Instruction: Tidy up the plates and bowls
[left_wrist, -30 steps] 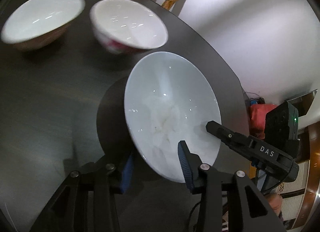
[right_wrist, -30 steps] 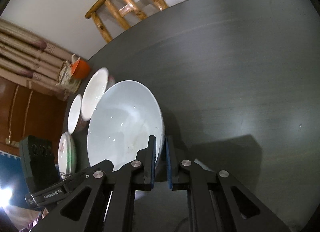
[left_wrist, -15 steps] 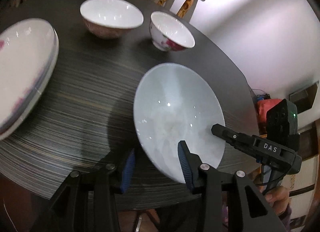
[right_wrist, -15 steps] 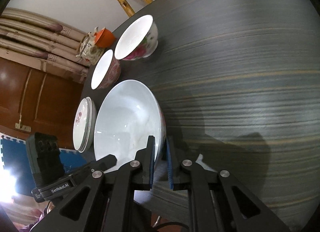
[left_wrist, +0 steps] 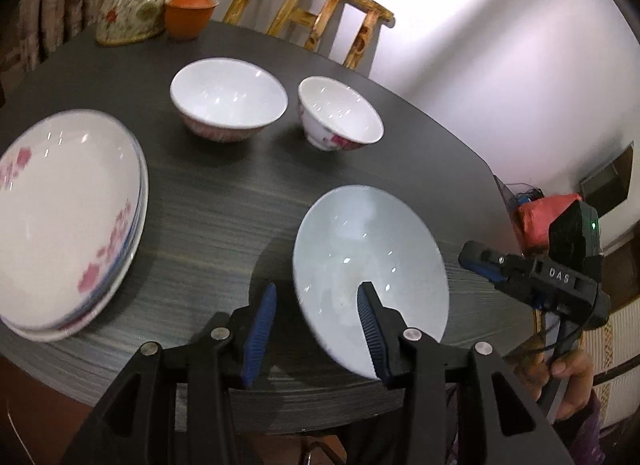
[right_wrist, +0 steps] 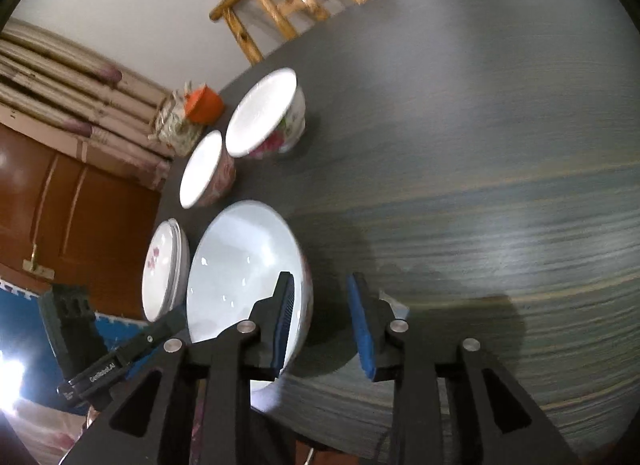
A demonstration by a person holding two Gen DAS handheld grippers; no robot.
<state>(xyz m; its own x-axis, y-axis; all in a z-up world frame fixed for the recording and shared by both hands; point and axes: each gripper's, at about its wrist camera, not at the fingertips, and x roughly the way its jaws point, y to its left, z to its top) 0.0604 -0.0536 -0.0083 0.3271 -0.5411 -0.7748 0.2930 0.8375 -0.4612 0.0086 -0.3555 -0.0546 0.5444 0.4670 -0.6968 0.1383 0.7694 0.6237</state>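
Note:
A large pale bowl [left_wrist: 360, 265] [right_wrist: 240, 277] sits on the dark round table [left_wrist: 224, 201] near its front edge. My left gripper [left_wrist: 316, 329] straddles the bowl's near rim. Its jaws are opening a little and the pads stand off the rim. My right gripper [right_wrist: 324, 321] is opening too: one finger hangs over the inside of the bowl, the other stands well outside, and neither presses on the rim. Two flowered bowls [left_wrist: 228, 105] [left_wrist: 340, 121] stand farther back. At the left lies a stack of pink-flowered plates [left_wrist: 60, 217] [right_wrist: 166, 265].
A flowered teapot [left_wrist: 136, 5] and an orange lidded cup [left_wrist: 192, 13] stand at the table's far edge. A wooden chair [left_wrist: 312, 13] [right_wrist: 288, 1] is behind them. A person's hand [left_wrist: 560, 369] holds the right gripper off the table's right edge. The table's right half [right_wrist: 500, 145] is bare.
The right gripper's jaws, shut on the bowl's rim before, have come apart and let go. Both views have drawn back, so the plates, teapot and cup now show.

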